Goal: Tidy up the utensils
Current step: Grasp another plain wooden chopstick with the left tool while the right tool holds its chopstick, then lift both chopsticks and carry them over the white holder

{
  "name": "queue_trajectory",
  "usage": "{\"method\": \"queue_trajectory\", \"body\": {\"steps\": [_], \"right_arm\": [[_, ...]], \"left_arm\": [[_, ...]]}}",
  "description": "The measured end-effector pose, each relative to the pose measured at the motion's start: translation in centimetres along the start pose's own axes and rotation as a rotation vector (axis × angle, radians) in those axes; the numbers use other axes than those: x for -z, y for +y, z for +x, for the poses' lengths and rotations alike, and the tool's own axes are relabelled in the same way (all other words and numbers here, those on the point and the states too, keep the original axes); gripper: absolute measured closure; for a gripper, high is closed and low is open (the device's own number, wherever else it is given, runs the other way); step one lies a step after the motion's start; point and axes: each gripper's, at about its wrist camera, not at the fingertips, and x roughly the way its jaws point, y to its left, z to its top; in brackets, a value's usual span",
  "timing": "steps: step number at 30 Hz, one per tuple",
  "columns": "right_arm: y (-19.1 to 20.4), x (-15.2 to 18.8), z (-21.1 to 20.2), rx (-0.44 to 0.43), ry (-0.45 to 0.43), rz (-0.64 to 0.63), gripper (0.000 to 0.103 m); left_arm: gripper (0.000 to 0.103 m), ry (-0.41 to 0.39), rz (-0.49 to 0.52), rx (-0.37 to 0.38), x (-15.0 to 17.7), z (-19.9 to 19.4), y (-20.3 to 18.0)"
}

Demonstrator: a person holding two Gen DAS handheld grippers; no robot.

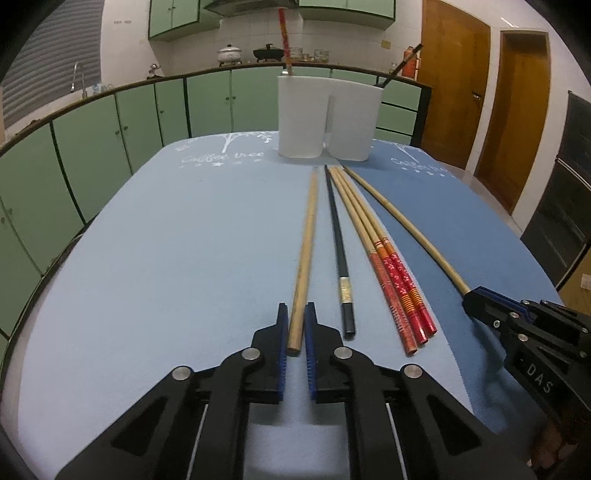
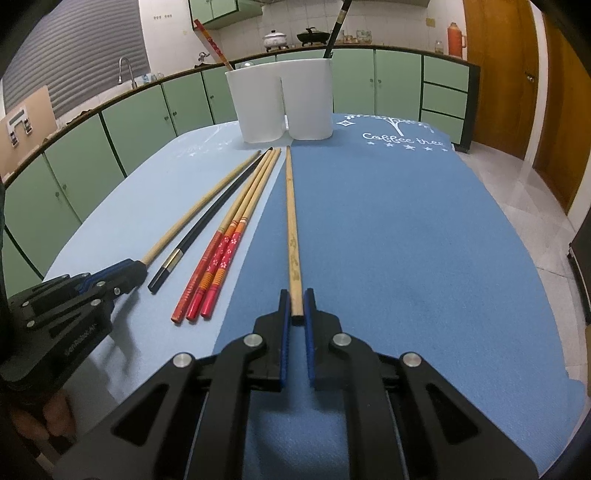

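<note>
Now, left wrist view. The left gripper (image 1: 295, 310) is pinched narrow on the near end of the left plain chopstick (image 1: 308, 236), which lies flat on the tabletop (image 1: 166, 240) and points at the far edge. Held so close to its end, the stick will likely droop, so we lift slowly and tip it upright before we reach the white holder (image 1: 303, 114) at the far edge.

Count here:
- one black chopstick (image 1: 338, 240) on the tabletop
- three red chopsticks (image 1: 391, 280) on the tabletop
- two plain ones
- one standing red stick (image 1: 284, 33) in the holder's left compartment
- one standing black stick (image 1: 402, 64) in its right compartment

Right wrist view. The right gripper (image 2: 296, 301) is clamped on the near end of the right plain chopstick (image 2: 291, 221), also flat. We judge that the two lifts should stay apart so the sticks don't cross. We cannot tell which compartment suits the plain pair.
</note>
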Motion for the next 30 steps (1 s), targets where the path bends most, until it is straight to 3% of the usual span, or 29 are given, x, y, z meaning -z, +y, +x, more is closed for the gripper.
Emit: {"method": "queue_trajectory", "body": {"steps": [8, 12, 30], "right_arm": [[-0.1, -0.9, -2.0, -0.019, -0.032, -0.013, 0.097], [-0.2, -2.6, -4.1, -0.029, -0.083, -0.028, 0.097], [-2.4, -14.1, -11.8, -0.143, -0.283, 0.004, 0.097]], "left_arm": [[0.096, -0.018, 0.008, 0.033, -1.1, -1.6, -0.1], [0.096, -0.068, 0.022, 0.032, -2.5, -3.8, 0.0], [0.097, -0.282, 0.053, 0.060, -12.4, -10.8, 0.4]]}}
